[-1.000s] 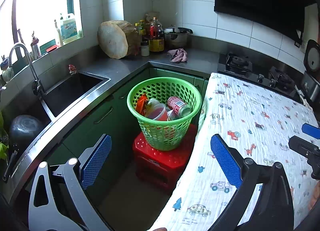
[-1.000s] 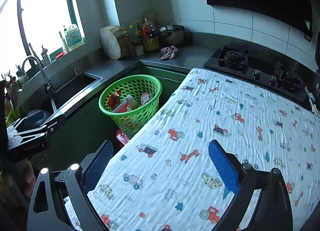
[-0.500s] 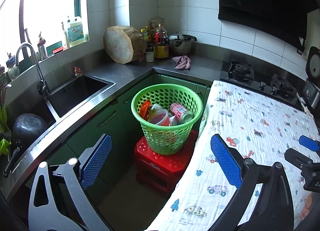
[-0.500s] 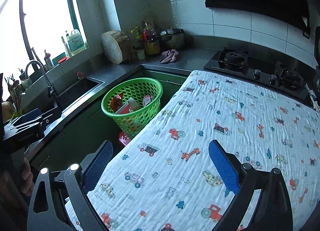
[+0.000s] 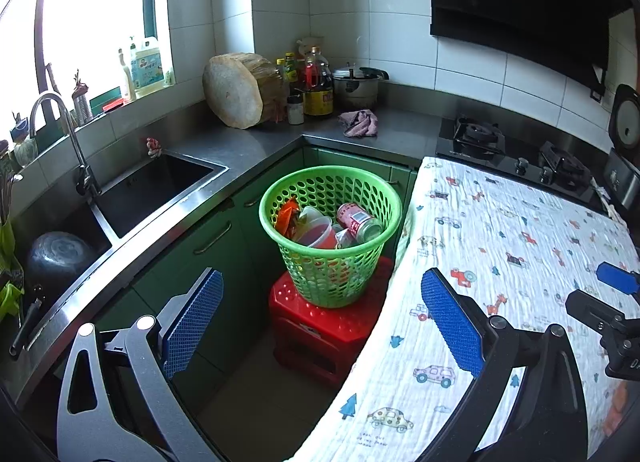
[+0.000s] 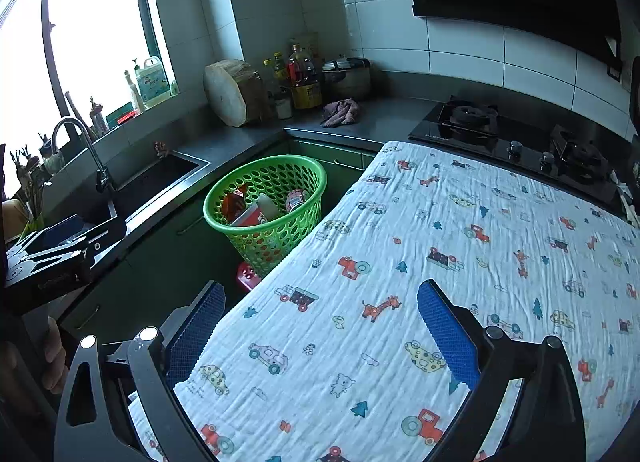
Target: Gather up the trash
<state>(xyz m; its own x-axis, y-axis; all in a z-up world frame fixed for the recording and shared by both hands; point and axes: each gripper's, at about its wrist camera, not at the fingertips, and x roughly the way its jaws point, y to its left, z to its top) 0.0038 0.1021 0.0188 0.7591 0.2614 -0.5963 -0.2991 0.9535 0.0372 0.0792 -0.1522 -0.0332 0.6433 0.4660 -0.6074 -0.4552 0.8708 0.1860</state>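
Note:
A green mesh basket (image 5: 332,182) stands on a red stool (image 5: 320,322) beside the table. Inside it lie a red can (image 5: 358,220), a clear plastic cup (image 5: 316,232) and an orange wrapper (image 5: 286,216). My left gripper (image 5: 320,320) hangs open and empty, above and short of the basket. My right gripper (image 6: 324,326) is open and empty over the table's patterned cloth (image 6: 460,262). The basket (image 6: 264,178) sits beyond the cloth's left edge in the right wrist view. The right gripper's blue pad (image 5: 616,278) shows at the left wrist view's right edge.
A steel counter wraps the corner with a sink (image 5: 156,186) and tap (image 5: 64,130) at left. A wooden chopping block (image 5: 240,90), bottles (image 5: 316,86), a pot (image 5: 356,86) and a pink rag (image 5: 358,122) sit at the back. A gas hob (image 5: 516,154) lies behind the table.
Both grippers have drawn back and risen a little, so the basket looks smaller and more of the wall shows. Both stay open and empty; the trash in the basket has not moved.

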